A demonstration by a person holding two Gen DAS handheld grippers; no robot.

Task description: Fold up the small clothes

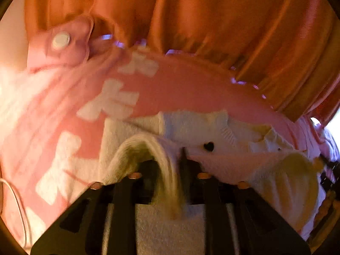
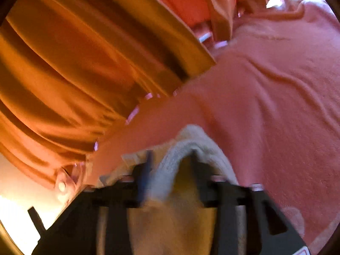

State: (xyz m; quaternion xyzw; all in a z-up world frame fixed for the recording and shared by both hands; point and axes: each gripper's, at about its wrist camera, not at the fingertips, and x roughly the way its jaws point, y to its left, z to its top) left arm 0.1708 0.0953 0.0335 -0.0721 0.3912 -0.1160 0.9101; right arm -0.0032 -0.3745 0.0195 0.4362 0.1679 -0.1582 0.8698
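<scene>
A white knitted garment (image 1: 197, 127) with a small black heart (image 1: 208, 146) lies on a pink cloth with white shapes (image 1: 170, 85). My left gripper (image 1: 167, 170) is shut on a fold of the white garment, which humps up between the fingers. In the right wrist view, my right gripper (image 2: 170, 170) is shut on another edge of the same white garment (image 2: 191, 146), which bulges up between its black fingers over the pink cloth (image 2: 276, 106). Both views are blurred.
An orange draped cloth (image 1: 191, 14) fills the back of both views, and it also shows in the right wrist view (image 2: 74, 63). A pink tab with a white snap button (image 1: 61, 40) lies at the left. A thin white cable (image 1: 17, 201) runs at the lower left.
</scene>
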